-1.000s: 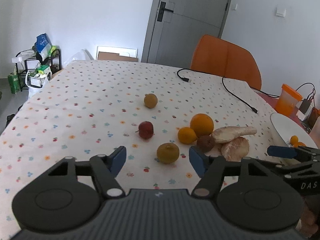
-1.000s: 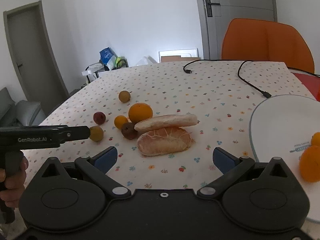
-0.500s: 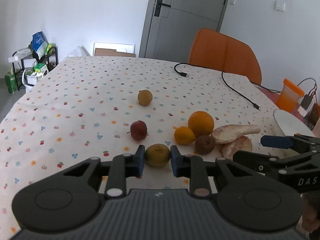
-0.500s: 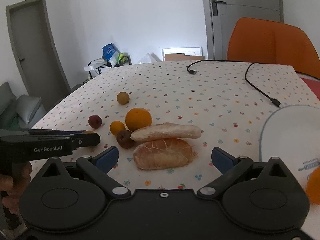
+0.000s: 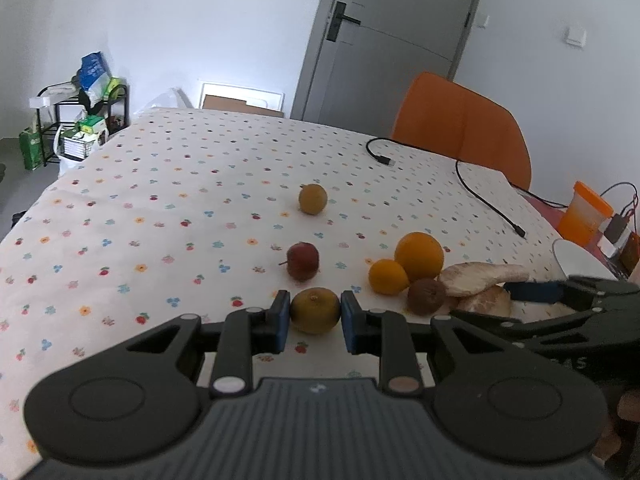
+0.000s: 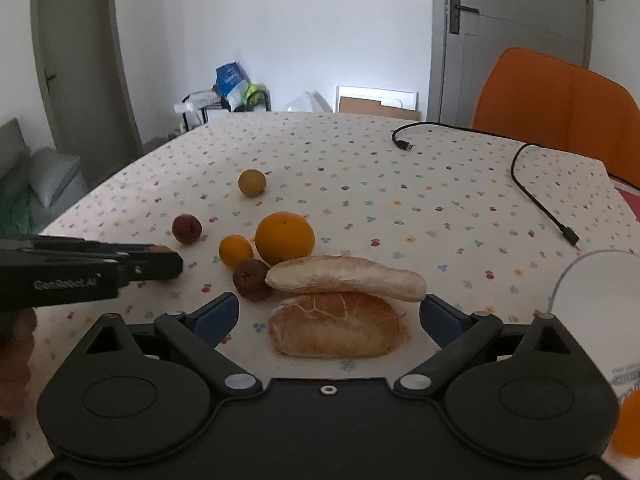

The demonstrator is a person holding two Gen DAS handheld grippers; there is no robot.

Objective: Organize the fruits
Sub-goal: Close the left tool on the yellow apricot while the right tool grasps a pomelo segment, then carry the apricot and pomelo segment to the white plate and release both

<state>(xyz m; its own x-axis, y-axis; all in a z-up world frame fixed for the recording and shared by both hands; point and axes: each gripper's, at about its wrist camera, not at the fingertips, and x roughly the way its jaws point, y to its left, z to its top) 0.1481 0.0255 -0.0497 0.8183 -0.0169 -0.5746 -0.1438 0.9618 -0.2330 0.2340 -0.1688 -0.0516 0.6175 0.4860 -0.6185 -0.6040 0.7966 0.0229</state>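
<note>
My left gripper (image 5: 314,316) is shut on a yellow-brown fruit (image 5: 315,310), held just above the flowered tablecloth (image 5: 160,208). On the cloth lie a red fruit (image 5: 303,261), another yellow-brown fruit (image 5: 313,199), a big orange (image 5: 419,255), a small orange (image 5: 388,277), a dark brown fruit (image 5: 426,296) and two peeled pomelo pieces (image 6: 340,330). My right gripper (image 6: 330,314) is open, its fingers on either side of the nearer pomelo piece. The left gripper shows side-on in the right wrist view (image 6: 160,266).
A white plate (image 6: 592,300) with an orange (image 6: 628,426) sits at the right. A black cable (image 6: 532,188) crosses the far right of the table. An orange chair (image 5: 464,128) stands behind the table. An orange cup (image 5: 586,216) stands at the far right.
My left gripper moved forward and shut on the yellow-brown fruit, which has risen slightly. My right gripper moved left and closer to the pomelo pieces; the plate slid to the view's edge.
</note>
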